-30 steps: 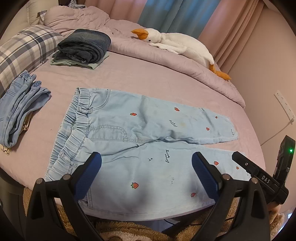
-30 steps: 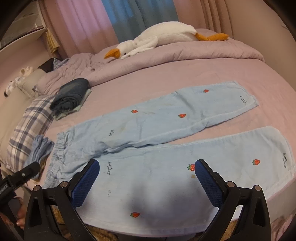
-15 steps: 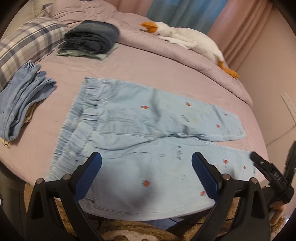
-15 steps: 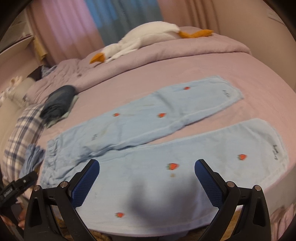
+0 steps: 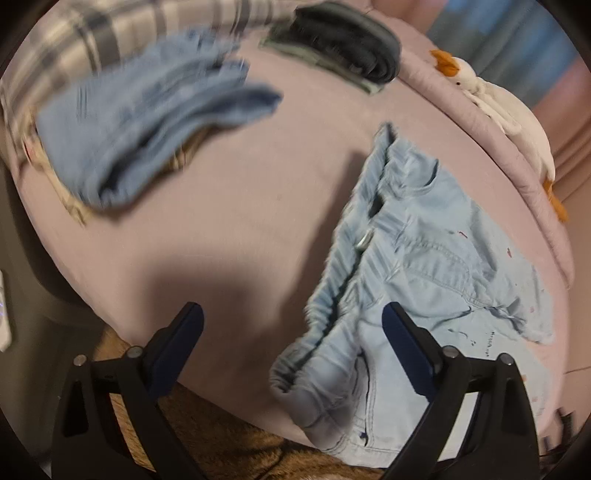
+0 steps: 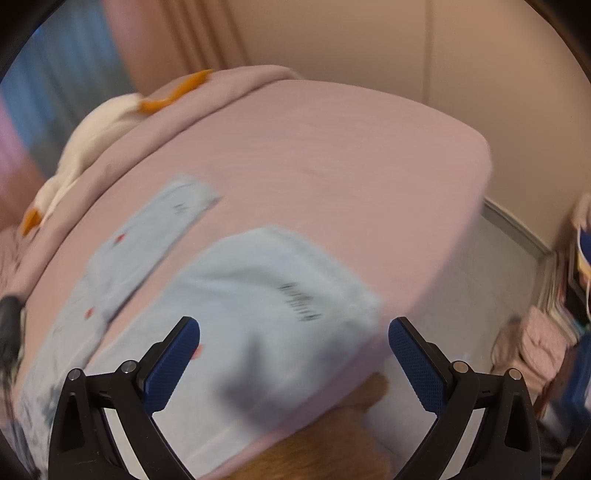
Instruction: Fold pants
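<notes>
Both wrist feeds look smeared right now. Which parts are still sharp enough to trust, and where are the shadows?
Left wrist: folded blue jeans and plaid pillow are motion-smeared; the pants waistband reads sharper; a dark shadow lies on the sheet ahead of the left hand-held gripper. Right wrist: the pant legs and plush goose are blurred; only the right hand-held gripper is crisp, its shadow falling on the cloth.

Pink-sheeted bed [image 5: 258, 177]. Plaid pillow [image 5: 155, 18] at its far left edge. Blurred pile of folded blue jeans [image 5: 147, 122] just beside the pillow. Dark folded garments [image 5: 351, 48] stacked on a greenish one, further back. White goose plush [image 5: 506, 110] with orange beak lies on the bunched pink duvet [image 6: 229, 92]. Blue curtain [image 5: 509, 40] behind. Beige wall [image 6: 369, 44], pale floor [image 6: 498, 277], cluttered shelf [image 6: 576, 280] at right.
</notes>
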A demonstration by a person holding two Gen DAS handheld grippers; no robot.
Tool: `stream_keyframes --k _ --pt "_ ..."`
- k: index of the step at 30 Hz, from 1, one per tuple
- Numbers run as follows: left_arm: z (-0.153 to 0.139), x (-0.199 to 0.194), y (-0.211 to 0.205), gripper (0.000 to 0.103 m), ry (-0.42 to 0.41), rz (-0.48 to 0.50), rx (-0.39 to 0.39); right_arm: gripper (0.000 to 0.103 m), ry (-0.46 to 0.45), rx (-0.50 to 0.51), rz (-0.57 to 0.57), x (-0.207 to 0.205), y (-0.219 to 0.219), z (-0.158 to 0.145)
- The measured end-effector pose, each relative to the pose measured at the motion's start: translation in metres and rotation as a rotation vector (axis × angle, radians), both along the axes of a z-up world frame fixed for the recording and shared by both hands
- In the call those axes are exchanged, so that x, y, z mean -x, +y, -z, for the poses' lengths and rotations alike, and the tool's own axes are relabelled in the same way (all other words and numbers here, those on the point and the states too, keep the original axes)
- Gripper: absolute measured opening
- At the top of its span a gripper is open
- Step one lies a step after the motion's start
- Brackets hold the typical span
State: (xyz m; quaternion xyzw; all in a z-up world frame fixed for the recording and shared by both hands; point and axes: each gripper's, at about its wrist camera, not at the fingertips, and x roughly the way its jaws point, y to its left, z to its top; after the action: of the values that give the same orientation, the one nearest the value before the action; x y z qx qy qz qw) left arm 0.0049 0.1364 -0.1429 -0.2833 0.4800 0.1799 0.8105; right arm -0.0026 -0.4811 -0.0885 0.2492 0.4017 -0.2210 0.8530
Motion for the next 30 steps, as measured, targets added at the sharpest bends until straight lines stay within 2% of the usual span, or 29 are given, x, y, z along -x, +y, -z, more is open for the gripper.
stream_keyframes --k 1,3,5,6,7,8,9,10,11,12,15,16,18,19,20,22,23,25,28,29,30 --pt "0.004 0.001 0.002 0.089 0.0 0.001 0.031 0.102 0.011 -0.009 0.02 0.001 -0.008 0.006" --pt "0.012 0.002 0.006 0.07 -0.008 0.007 0.092 0.101 0.033 -0.02 0.039 0.002 -0.018 0.018" --pt "0.016 0.006 0.004 0.058 -0.02 -0.001 0.119 0.095 0.058 -0.051 0.054 0.002 -0.024 0.031" --pt "0.017 0.008 0.003 0.043 -0.038 -0.005 0.138 0.093 0.057 -0.09 0.059 0.0 -0.032 0.04" --pt "0.018 0.01 0.003 0.036 -0.049 -0.004 0.158 0.085 0.042 -0.14 0.061 0.0 -0.035 0.047" --pt "0.019 0.013 0.003 0.033 -0.068 -0.019 0.184 0.069 0.032 -0.179 0.055 -0.003 -0.038 0.051" --pt "0.018 0.016 0.003 0.029 -0.075 -0.033 0.198 0.064 0.031 -0.211 0.052 -0.006 -0.039 0.055" --pt "0.017 0.019 0.004 0.027 -0.085 -0.038 0.21 0.053 0.041 -0.183 0.069 -0.008 -0.038 0.054" --pt "0.013 0.02 0.006 0.022 -0.103 -0.045 0.218 0.029 0.038 -0.138 0.056 -0.012 -0.034 0.046" --pt "0.008 0.019 0.007 0.017 -0.113 -0.047 0.209 0.017 0.026 -0.132 0.028 -0.017 -0.032 0.039" --pt "-0.014 0.022 0.011 0.012 -0.158 -0.056 0.143 0.016 -0.059 -0.104 0.001 -0.021 -0.032 0.008" --pt "-0.021 0.026 0.014 0.006 -0.17 -0.069 0.107 0.016 -0.093 -0.089 -0.007 -0.02 -0.031 -0.005" --pt "-0.029 0.023 0.02 0.001 -0.132 -0.131 -0.046 0.016 -0.166 -0.089 -0.031 -0.019 -0.029 -0.027" --pt "-0.025 0.028 0.027 0.001 -0.113 -0.147 -0.026 0.016 -0.185 -0.098 -0.041 -0.019 -0.027 -0.032" --pt "-0.015 0.031 0.032 0.001 -0.093 -0.134 0.057 0.016 -0.174 -0.089 -0.044 -0.018 -0.023 -0.034" --pt "0.0 0.036 0.033 0.002 -0.065 -0.109 0.151 0.016 -0.113 -0.04 -0.029 -0.019 -0.019 -0.025" --pt "0.003 0.039 0.028 0.002 -0.053 -0.098 0.132 0.016 -0.065 -0.017 -0.015 -0.02 -0.018 -0.014" --pt "0.003 0.043 0.02 0.002 -0.042 -0.085 0.088 0.016 -0.008 -0.045 0.011 -0.022 -0.026 0.008" --pt "0.0 0.04 0.018 0.008 -0.055 -0.054 0.124 0.016 0.06 -0.102 0.033 -0.024 -0.039 0.039" --pt "-0.002 0.041 0.017 0.009 -0.064 -0.05 0.123 0.016 0.064 -0.104 0.031 -0.023 -0.039 0.042" --pt "-0.004 0.04 0.017 0.015 -0.067 -0.051 0.114 0.016 0.065 -0.095 0.033 -0.023 -0.037 0.04"
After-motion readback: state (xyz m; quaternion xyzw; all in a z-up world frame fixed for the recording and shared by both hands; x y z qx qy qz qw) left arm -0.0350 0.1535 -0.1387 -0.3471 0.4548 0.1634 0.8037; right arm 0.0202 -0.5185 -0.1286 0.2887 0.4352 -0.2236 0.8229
